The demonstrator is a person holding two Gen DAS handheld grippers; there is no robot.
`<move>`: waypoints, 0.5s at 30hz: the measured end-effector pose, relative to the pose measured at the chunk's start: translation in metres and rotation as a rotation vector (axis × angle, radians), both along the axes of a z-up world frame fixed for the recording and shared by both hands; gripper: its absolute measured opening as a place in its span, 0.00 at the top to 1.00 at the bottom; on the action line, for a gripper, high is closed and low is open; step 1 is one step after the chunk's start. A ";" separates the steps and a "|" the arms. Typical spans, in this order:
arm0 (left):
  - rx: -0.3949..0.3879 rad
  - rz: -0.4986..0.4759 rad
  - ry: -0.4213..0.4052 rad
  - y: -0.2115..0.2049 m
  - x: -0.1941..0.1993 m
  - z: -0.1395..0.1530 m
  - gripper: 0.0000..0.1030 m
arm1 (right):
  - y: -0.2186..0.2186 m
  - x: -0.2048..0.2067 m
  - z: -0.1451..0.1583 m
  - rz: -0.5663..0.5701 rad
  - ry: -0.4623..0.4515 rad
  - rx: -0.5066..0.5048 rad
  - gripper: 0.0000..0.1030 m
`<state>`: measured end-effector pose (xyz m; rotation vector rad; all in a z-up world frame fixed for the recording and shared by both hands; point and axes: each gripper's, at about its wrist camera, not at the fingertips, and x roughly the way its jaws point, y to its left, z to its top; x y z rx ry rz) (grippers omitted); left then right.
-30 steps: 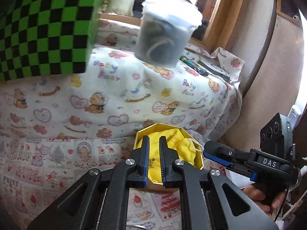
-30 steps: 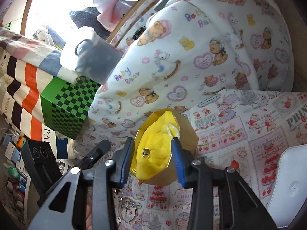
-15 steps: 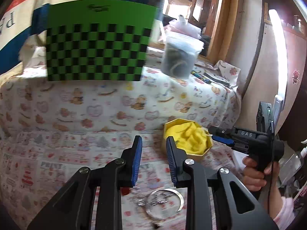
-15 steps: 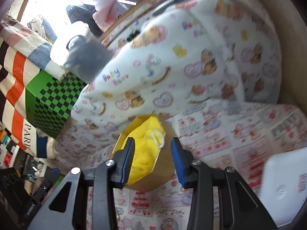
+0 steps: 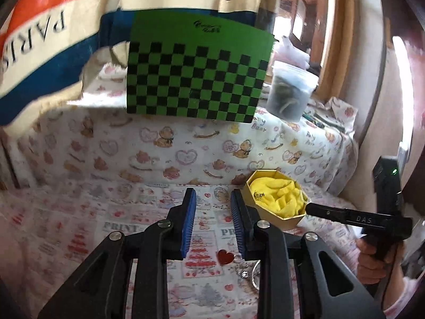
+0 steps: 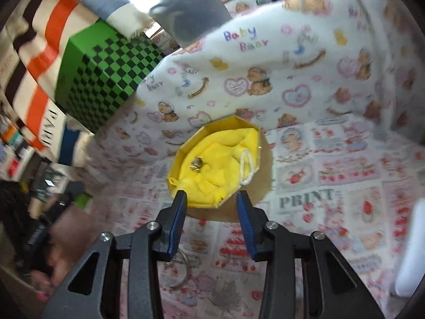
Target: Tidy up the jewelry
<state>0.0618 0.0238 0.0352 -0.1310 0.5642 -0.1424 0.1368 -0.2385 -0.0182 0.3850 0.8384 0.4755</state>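
Lying just ahead of the right gripper (image 6: 211,202), a yellow octagonal box (image 6: 186,147) is seen on the printed tablecloth (image 6: 345,170), its near edge reaching between the two spread blue-padded fingertips. The jaws are held wide and nothing is gripped. Inside the box a crumpled yellow cloth (image 6: 217,164) is packed, with a white cord loop (image 6: 245,168) at its right side. A small metallic trinket (image 6: 196,163) is rested on the cloth, toward the left of the box; its kind cannot be told.

From the left wrist view, the left gripper (image 5: 212,204) is held above the tablecloth with its jaws moderately apart and empty. The same box (image 5: 289,219) is found ahead and to the right of it, and the trinket (image 5: 259,194) is seen on the cloth near the box's near-left wall. Below the right finger a red heart piece (image 5: 225,257) is laid on the tablecloth, and a silver ring (image 5: 255,273) lies just beside it, partly hidden by the finger.

Farther ahead, a green checkered box (image 5: 196,77) is stood on a teddy-bear blanket (image 5: 186,143), and to its right a lidded clear plastic tub (image 5: 290,93) is placed, holding dark contents that cannot be made out.
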 end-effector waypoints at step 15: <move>-0.113 -0.115 0.282 -0.005 0.026 -0.066 0.70 | 0.037 -0.031 0.008 -0.015 -0.047 -0.172 0.60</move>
